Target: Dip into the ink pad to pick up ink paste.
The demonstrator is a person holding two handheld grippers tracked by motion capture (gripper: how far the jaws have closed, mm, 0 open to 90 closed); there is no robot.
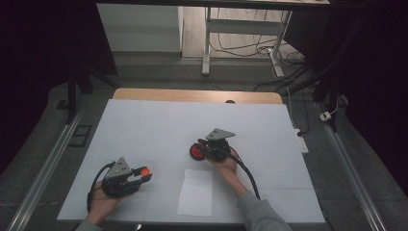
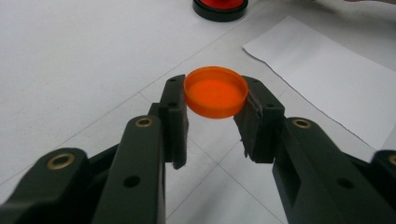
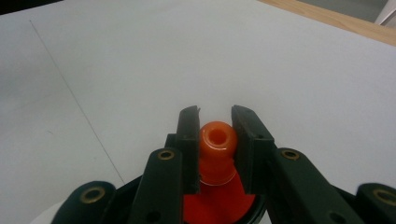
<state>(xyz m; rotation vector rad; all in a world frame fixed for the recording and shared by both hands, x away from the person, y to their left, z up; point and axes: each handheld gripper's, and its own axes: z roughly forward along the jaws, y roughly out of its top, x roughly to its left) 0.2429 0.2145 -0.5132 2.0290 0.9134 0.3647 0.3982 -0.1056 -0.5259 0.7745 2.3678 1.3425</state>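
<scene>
Orange cap (image 2: 215, 92) clamped between left tool (image 2: 212, 122) pads.

Left gripper (image 1: 144, 174) low at the near left, jaws clamped, right gripper (image 1: 204, 147) mid-table, jaws clamped

My table (image 1: 144, 125) wears a white cover; a paper sheet (image 1: 196, 192) lies at six o'clock, bare wood (image 1: 192, 95) showing at twelve.
</scene>
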